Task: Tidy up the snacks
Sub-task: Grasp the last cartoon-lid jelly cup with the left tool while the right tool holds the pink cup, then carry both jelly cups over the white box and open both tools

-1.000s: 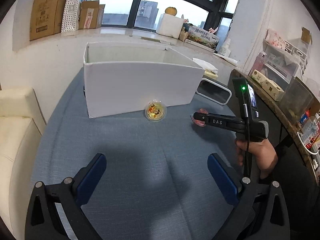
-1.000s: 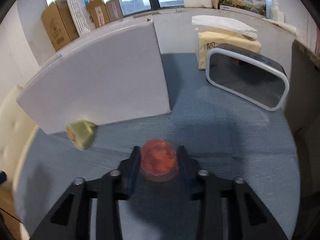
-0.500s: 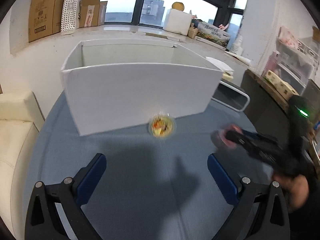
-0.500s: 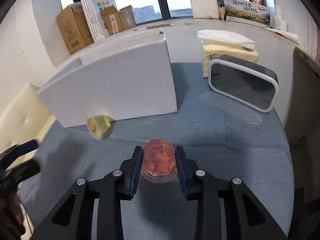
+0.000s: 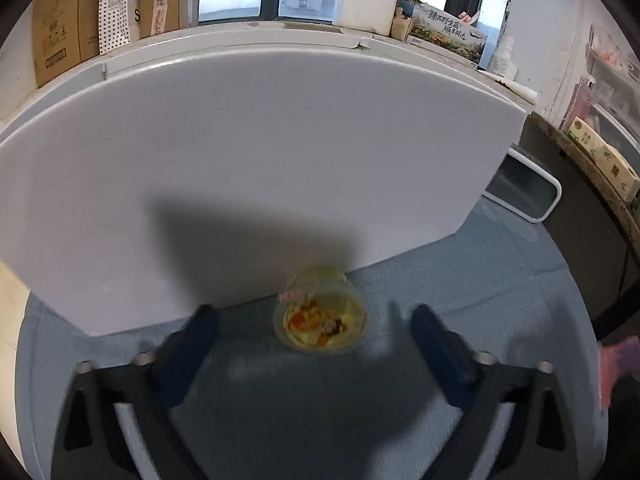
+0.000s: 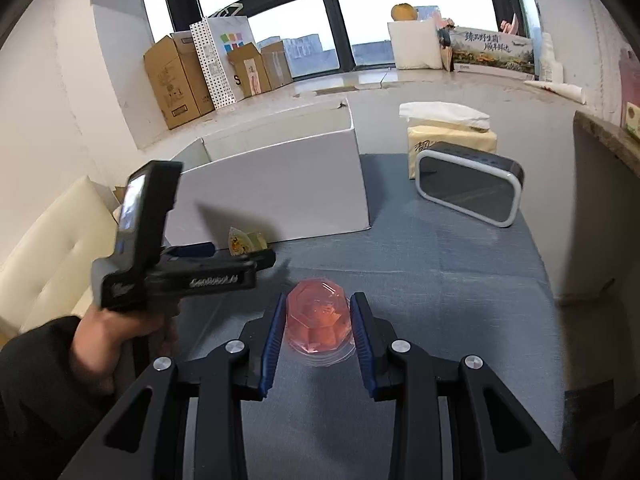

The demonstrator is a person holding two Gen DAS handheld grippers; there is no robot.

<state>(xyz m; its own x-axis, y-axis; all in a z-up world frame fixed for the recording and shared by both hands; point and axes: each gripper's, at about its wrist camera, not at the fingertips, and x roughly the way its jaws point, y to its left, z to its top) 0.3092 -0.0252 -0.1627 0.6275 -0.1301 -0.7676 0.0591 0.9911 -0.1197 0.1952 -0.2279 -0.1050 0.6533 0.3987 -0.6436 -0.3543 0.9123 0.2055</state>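
We record our right gripper (image 6: 318,330) clamped on the pink jelly cup (image 6: 319,317), seated between its fingers above the blue cloth (image 6: 440,264), while our left gripper (image 5: 314,322) stands spread wide with the yellow fruit cup (image 5: 321,317) between its fingertips, against the white box (image 5: 256,168)

On the table (image 6: 460,264): box (image 6: 276,188) toward the far left, open top upward. Just before its near wall, a jelly cup (image 5: 322,320), lying between the spread fingers of the left gripper (image 5: 316,332). Nearer the front edge, a second jelly cup (image 6: 319,320), clamped in the right gripper (image 6: 318,330). Right of the box, near the far right corner, a speaker (image 6: 468,188); directly behind it, a tissue pack (image 6: 448,132). Beyond the table's far edge, a ledge (image 6: 360,84) carrying cardboard boxes (image 6: 180,76).
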